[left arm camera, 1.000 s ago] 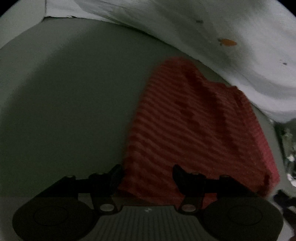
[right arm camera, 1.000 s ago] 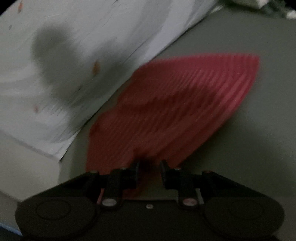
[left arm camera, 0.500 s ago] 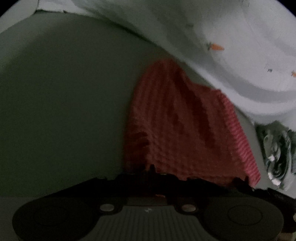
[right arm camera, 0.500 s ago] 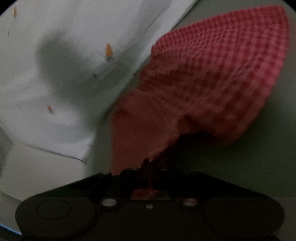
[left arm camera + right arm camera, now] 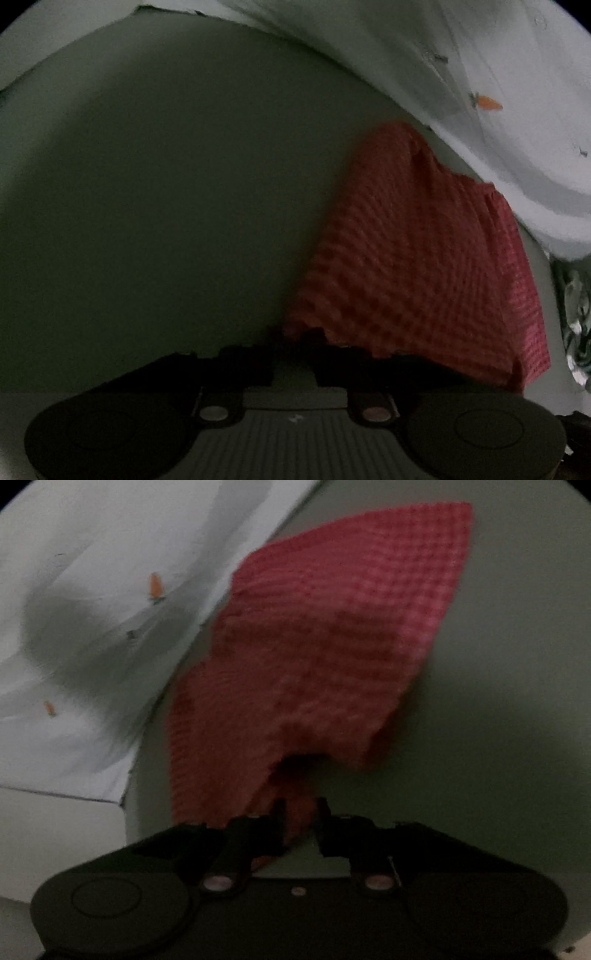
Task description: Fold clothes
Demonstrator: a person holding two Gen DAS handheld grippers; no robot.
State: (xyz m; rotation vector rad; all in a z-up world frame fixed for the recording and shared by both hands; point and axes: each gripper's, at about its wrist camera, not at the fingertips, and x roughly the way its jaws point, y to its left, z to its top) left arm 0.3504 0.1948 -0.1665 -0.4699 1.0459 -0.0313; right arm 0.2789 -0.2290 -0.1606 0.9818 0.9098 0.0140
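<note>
One red checked cloth (image 5: 417,258) is the only garment being handled, and two grippers hold it, one at each near corner.

In the left wrist view the left gripper (image 5: 293,341) sits at the bottom centre of the frame, its two dark fingers drawn close together on the cloth's near left corner. The light is dim there, but the corner runs straight into the fingers, so it is clenched on the cloth. From that corner the cloth spreads up and to the right across the grey-green table (image 5: 166,203), reaching the lower right edge of the frame and, at its far end, meeting the white sheet (image 5: 498,55) that fills the upper right. One small orange carrot print (image 5: 489,102) shows on that sheet here. A crumpled patterned item (image 5: 576,325) lies at the far right edge, too dark to identify.

In the right wrist view the right gripper (image 5: 300,812) is at the bottom centre, its two fingers pinched on a bunched corner of the same cloth (image 5: 332,627), which rises from the fingers and fans toward the upper right of the frame, lifted off the table (image 5: 498,738). The white sheet (image 5: 92,646) occupies the upper left, with two orange carrot prints (image 5: 156,584) visible and a dark shadow across its middle.
</note>
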